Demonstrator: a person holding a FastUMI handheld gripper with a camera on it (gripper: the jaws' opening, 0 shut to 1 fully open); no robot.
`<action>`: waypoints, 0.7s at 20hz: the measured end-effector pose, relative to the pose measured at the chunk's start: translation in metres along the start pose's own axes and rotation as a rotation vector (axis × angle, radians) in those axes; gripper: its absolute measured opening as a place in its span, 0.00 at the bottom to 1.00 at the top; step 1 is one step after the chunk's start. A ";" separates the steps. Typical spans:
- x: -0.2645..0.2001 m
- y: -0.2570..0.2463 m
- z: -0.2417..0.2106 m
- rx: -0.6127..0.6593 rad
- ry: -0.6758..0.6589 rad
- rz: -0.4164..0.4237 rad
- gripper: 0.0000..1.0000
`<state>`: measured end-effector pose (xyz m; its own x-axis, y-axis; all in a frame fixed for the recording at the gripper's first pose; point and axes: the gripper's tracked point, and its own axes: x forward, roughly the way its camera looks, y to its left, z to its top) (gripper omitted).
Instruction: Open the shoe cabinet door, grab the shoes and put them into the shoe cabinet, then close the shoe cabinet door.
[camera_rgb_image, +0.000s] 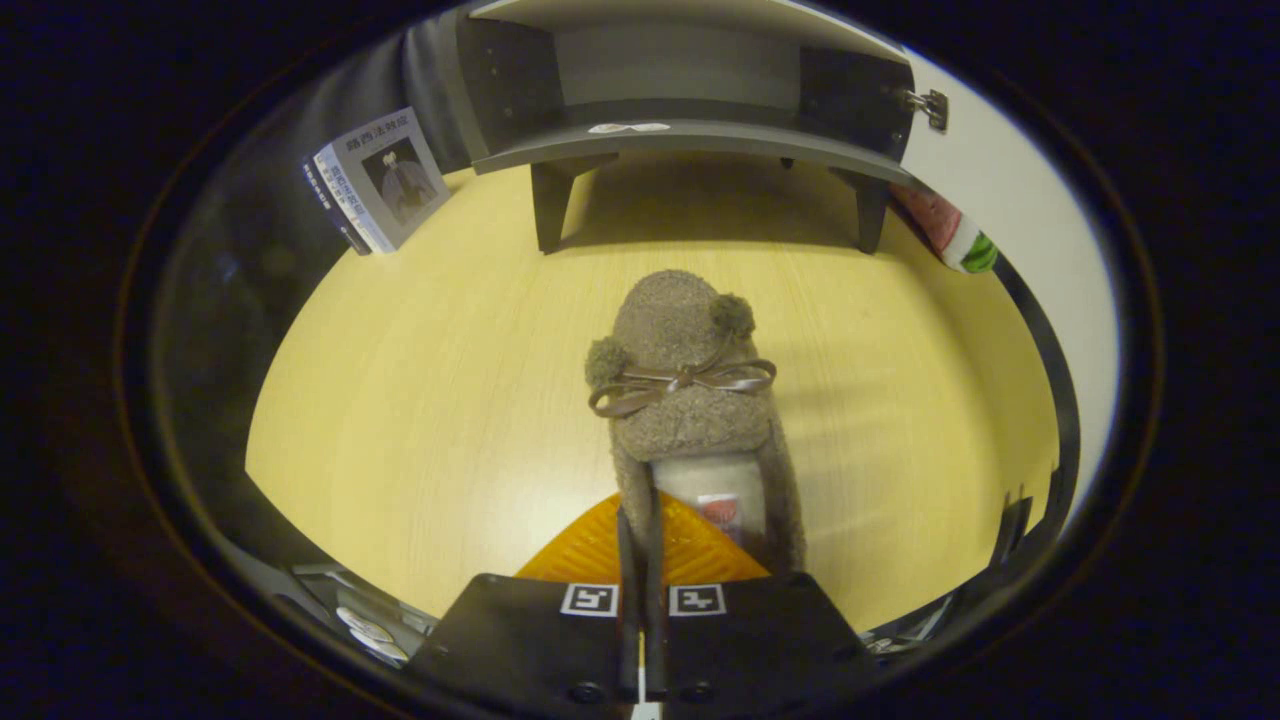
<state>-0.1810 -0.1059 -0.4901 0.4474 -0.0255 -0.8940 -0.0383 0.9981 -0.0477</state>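
Fuzzy slipper gripped, cabinet open.
Claw seems clamped on the slipper's left collar, above the desk; next move: carry it far, onto the cabinet shelf.

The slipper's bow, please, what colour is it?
Shiny brown, on the slipper held in the tongs; gripper view.

A pale yellow wood-grain table carries everything here. Just ahead of the gripper, whose fingers are pinched close together on the slipper's side wall, a fuzzy brown slipper (ribbon bow and two pompoms on its toe) points toward the shoe cabinet standing on short legs at the table's far side, its door swung open. A book stands propped beside the cabinet.
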 end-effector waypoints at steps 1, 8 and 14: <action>-0.004 -0.001 0.008 0.024 -0.028 0.004 0.05; -0.044 -0.019 0.072 0.072 -0.199 -0.045 0.03; -0.101 -0.027 0.134 0.057 -0.398 -0.116 0.03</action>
<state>-0.1058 -0.1233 -0.3385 0.7566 -0.1260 -0.6416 0.0772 0.9916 -0.1037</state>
